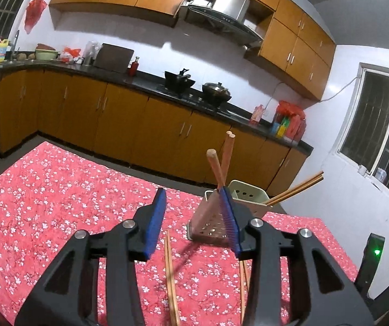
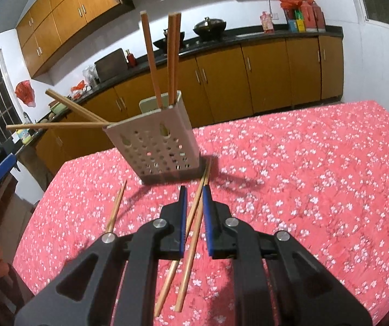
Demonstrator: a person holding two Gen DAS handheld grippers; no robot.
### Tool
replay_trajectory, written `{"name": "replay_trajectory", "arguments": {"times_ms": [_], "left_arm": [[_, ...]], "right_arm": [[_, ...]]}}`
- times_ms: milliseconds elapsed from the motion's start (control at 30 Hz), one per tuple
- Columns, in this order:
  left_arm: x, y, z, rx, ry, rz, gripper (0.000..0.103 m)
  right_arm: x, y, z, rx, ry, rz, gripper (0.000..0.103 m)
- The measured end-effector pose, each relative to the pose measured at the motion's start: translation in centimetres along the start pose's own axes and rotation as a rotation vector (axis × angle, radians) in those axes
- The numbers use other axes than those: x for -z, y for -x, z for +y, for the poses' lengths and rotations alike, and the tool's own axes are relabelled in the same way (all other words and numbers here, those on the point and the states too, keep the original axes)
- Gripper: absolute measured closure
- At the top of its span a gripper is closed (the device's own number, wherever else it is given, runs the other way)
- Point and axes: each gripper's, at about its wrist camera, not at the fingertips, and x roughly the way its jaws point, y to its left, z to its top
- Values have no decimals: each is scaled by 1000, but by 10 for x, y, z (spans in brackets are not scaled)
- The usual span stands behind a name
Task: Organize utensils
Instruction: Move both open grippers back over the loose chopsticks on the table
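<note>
A perforated beige utensil holder [image 2: 157, 146] stands on the red floral tablecloth [image 2: 303, 179]; it also shows in the left wrist view [image 1: 210, 222]. Several wooden chopsticks [image 2: 171, 57] stand or lean in it. My right gripper [image 2: 194, 194] is partly open, its jaws either side of two chopsticks [image 2: 194, 233] lying on the cloth, not clamping them. Another chopstick [image 2: 115, 209] lies to the left. My left gripper [image 1: 194, 203] is open and empty, just before the holder, above a loose chopstick [image 1: 171, 279].
Kitchen counter with orange cabinets [image 1: 118, 119] runs behind the table. Woks sit on the stove [image 1: 194, 87]. A dark device with a green light [image 1: 372, 255] stands at the table's right edge. Two more chopsticks [image 1: 244, 274] lie under the left gripper's right finger.
</note>
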Motion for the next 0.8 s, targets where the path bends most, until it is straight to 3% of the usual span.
{"name": "replay_trajectory", "arguments": {"times_ms": [167,400,700,767,800], "left_arm": [[-2,-1,-9,3,-45,-35,57],[8,-6,-5,1,-32,11,57],[-13,-11,-18,-1,-55,-41,58],[-17,-12,-19,0,-56,-47,84],[-19,-14,-21,0,-58,-44,90]], "right_arm": [[5,-6,-1,-5,-5,24,89],[11,-13,0,-2,-4,52,89],[14,-18,4,-4,4,68,89],[14,-19,3,1,2,71,89],[14,-19,2,3,1,72,89]]}}
